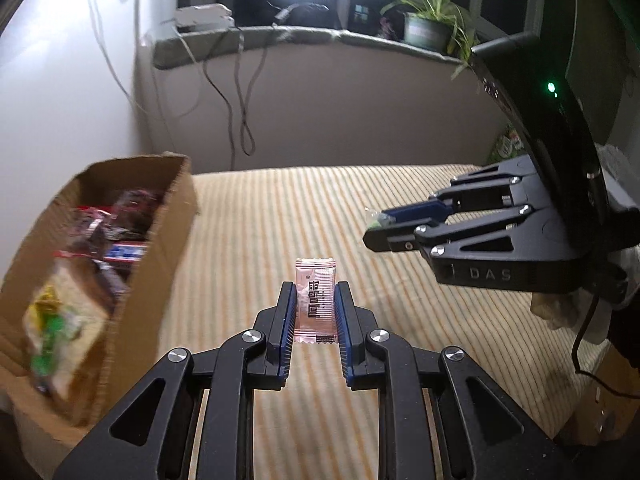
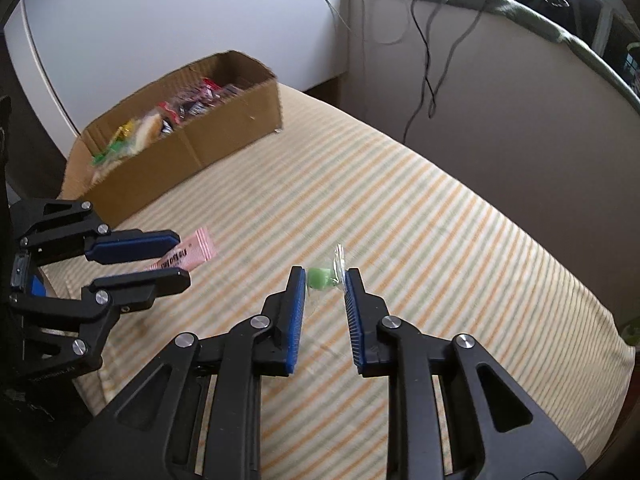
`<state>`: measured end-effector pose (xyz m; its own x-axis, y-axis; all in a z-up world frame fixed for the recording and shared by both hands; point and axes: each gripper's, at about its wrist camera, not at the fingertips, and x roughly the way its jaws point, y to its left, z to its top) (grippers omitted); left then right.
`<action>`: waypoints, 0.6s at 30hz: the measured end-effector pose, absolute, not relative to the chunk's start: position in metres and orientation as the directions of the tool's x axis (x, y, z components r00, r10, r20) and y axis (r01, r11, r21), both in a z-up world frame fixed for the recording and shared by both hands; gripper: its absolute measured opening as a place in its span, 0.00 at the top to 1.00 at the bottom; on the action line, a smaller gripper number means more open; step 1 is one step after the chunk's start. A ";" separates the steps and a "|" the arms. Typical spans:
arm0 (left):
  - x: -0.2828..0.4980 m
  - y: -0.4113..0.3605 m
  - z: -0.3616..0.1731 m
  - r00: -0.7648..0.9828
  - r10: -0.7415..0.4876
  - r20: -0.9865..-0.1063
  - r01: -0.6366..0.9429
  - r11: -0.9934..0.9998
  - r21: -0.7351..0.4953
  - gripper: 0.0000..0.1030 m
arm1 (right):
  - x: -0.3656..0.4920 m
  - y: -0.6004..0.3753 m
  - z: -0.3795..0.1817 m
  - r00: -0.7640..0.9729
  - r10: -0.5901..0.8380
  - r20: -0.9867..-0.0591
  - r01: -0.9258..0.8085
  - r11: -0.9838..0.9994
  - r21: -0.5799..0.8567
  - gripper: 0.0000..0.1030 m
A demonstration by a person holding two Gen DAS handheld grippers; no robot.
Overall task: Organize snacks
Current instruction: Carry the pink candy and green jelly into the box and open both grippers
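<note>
My left gripper is shut on a pink snack packet with black print, held above the striped cloth. It also shows in the right wrist view with the pink packet between its fingers. My right gripper is shut on a green candy in a clear wrapper; in the left wrist view it is at the right, the wrapper poking out at its tips. A cardboard box of mixed snacks stands at the left, also in the right wrist view.
A striped cloth covers the surface. A grey wall with hanging cables runs behind it, under a sill with a potted plant. A green snack bag lies far right behind the right gripper.
</note>
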<state>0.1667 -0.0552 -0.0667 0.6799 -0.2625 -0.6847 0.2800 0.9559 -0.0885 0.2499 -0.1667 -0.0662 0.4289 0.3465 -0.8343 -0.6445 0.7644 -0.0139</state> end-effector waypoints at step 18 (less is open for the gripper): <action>0.146 0.035 -0.033 0.773 -0.137 -0.619 0.098 0.991 -0.096 0.83 | 0.254 -0.064 -0.043 0.421 0.447 -0.789 -0.728 0.686 0.000 0.80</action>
<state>0.1459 0.0353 -0.0332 0.7732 -0.1365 -0.6193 0.0984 0.9905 -0.0956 0.2542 -0.0639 -0.0427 0.4210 0.4470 -0.7893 -0.7275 0.6861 0.0004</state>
